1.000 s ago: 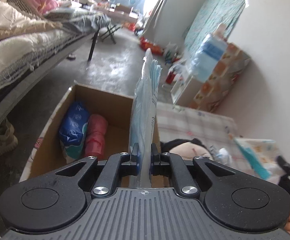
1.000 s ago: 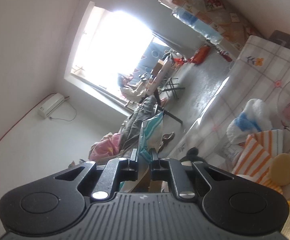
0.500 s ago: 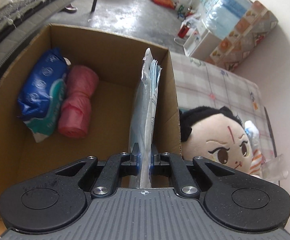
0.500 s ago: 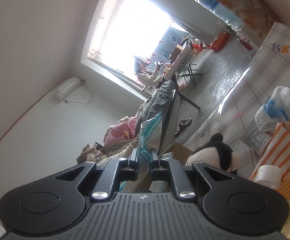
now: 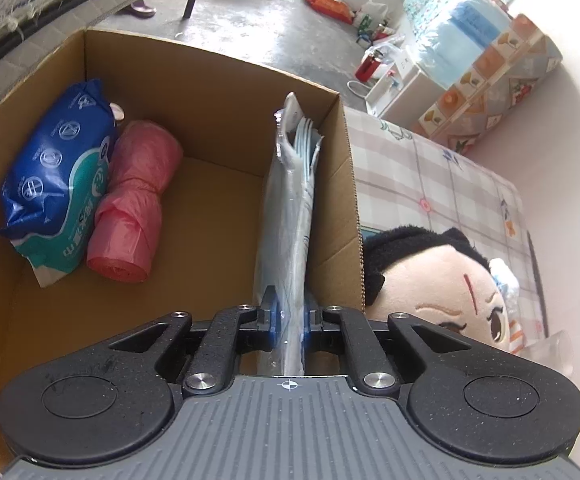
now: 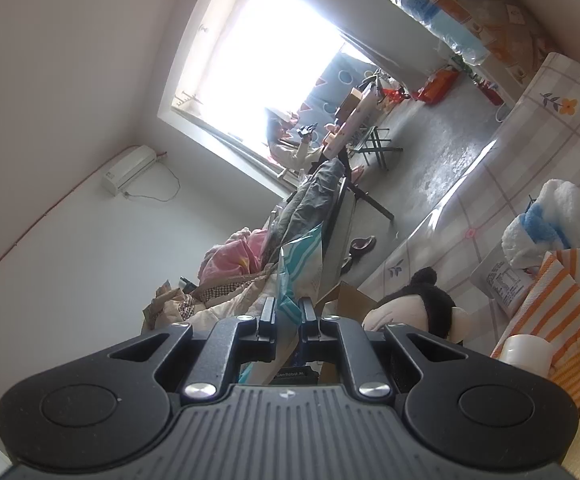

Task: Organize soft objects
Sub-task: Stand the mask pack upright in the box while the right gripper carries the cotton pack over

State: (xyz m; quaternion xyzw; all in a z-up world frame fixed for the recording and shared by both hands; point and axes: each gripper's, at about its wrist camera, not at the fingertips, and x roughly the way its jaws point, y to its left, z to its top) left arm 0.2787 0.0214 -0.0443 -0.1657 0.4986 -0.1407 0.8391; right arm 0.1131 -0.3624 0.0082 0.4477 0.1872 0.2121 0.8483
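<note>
Left hand-held gripper point(image 5: 289, 316) clenched on a flat pale-blue packet point(image 5: 290, 200), which stands on edge between its fingers inside the cardboard box point(image 5: 218, 68), against the right wall. Blue pack point(image 5: 58, 172) and pink roll point(image 5: 134, 200) lie at left. Right hand-held gripper point(image 6: 288, 316) grasps a teal-striped packet point(image 6: 300, 264).

Matt brown cardboard box point(image 5: 226, 92) holds a glossy blue plastic pack point(image 5: 56, 176) and a crinkled pink plastic roll point(image 5: 132, 204) — beside it, a soft plush doll point(image 5: 434, 276) on checked cloth point(image 5: 430, 176).
</note>
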